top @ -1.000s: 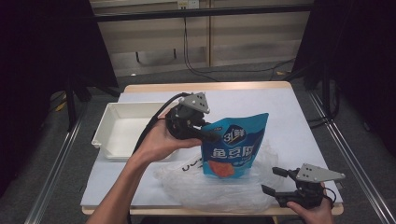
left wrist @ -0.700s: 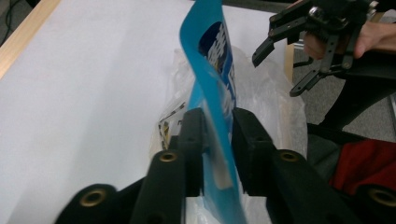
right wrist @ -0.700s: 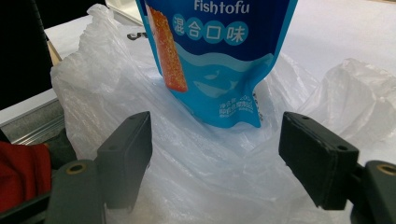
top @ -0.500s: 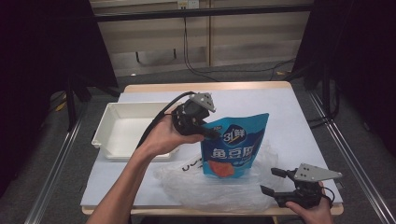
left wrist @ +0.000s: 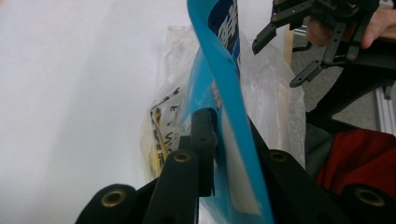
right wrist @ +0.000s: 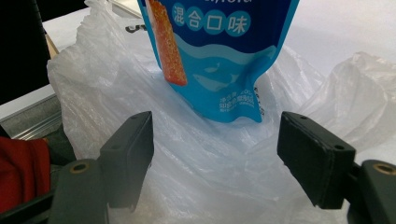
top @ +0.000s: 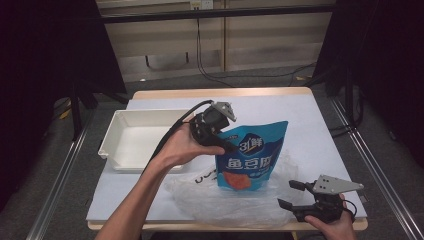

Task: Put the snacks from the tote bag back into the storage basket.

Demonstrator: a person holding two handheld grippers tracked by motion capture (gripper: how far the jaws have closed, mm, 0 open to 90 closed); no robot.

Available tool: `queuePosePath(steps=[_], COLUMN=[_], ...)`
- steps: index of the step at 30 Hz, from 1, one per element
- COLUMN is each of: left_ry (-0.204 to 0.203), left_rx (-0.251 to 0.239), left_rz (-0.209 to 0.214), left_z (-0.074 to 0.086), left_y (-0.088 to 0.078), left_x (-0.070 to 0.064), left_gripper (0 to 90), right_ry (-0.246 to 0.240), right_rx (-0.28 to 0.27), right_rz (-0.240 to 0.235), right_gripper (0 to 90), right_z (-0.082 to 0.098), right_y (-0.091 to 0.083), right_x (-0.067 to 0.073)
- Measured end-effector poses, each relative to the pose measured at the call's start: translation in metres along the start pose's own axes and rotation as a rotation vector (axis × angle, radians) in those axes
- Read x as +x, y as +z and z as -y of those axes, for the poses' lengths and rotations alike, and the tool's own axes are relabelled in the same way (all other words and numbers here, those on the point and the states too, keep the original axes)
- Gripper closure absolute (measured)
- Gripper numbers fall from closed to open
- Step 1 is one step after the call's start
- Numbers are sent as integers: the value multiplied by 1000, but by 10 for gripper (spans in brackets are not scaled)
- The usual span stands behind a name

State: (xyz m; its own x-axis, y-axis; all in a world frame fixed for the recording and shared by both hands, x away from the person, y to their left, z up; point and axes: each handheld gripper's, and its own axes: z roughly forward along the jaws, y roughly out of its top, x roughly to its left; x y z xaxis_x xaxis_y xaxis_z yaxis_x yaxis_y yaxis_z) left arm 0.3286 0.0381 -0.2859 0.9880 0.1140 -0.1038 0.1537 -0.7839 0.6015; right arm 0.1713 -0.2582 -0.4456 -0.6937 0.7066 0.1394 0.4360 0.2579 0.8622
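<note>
A blue snack pouch (top: 252,157) stands upright, its bottom in a crumpled clear plastic bag (top: 220,200) at the table's front. My left gripper (top: 227,146) grips the pouch's upper left corner. In the left gripper view the pouch's edge (left wrist: 224,93) runs between the jaws and the pads press on it, though the jaws have just been opening a little. My right gripper (top: 287,195) rests at the front right, open. In the right gripper view its jaws stand wide apart before the bag (right wrist: 187,177) and the pouch's bottom (right wrist: 219,56), with nothing between them.
A white tray (top: 135,140) lies empty at the left of the light tabletop (top: 310,125). Metal rails run along both sides of the table. The left gripper's cable loops over the tray's right edge.
My left hand has shifted slightly right and down with the pouch's corner in its jaws. The right gripper has stayed where it was.
</note>
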Motion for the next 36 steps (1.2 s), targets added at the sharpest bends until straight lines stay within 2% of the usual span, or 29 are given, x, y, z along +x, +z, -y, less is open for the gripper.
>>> queuePosePath(steps=[6, 8, 13, 17, 18, 20, 24, 27, 32, 36], left_ry=[-10, -10, -27, -19, -5, -7, 2, 12, 13, 9], left_rx=[8, 16, 18, 13, 16, 17, 18, 25, 21, 9], left_rz=[4, 17, 12, 17, 17, 32, 11, 16, -1, 8], left_z=[0, -1, -1, -1, -1, -1, -3, -3, -9, -12], left_y=[3, 4, 6, 7, 7, 7, 8, 7, 8, 9], left_x=[1, 2, 3, 2, 2, 4, 3, 3, 4, 3], left_gripper=[851, 847, 815, 889, 894, 899, 900, 900, 900, 900], right_ry=[9, 10, 8, 9, 11, 11, 10, 7, 2, -5], right_rx=[12, 14, 17, 22, 21, 20, 12, -1, -26, -72], right_rz=[3, 5, 4, 2, 1, 2, 1, 8, 20, 39], right_gripper=[281, 284, 285, 285, 285, 285, 284, 259, 232, 156], right_z=[1, 1, 1, 1, 1, 1, 1, 0, -1, -1], right_y=[1, 1, 2, 2, 2, 2, 2, 0, -3, -6], right_x=[-1, -2, -2, -1, -1, -2, -2, -2, -1, -1])
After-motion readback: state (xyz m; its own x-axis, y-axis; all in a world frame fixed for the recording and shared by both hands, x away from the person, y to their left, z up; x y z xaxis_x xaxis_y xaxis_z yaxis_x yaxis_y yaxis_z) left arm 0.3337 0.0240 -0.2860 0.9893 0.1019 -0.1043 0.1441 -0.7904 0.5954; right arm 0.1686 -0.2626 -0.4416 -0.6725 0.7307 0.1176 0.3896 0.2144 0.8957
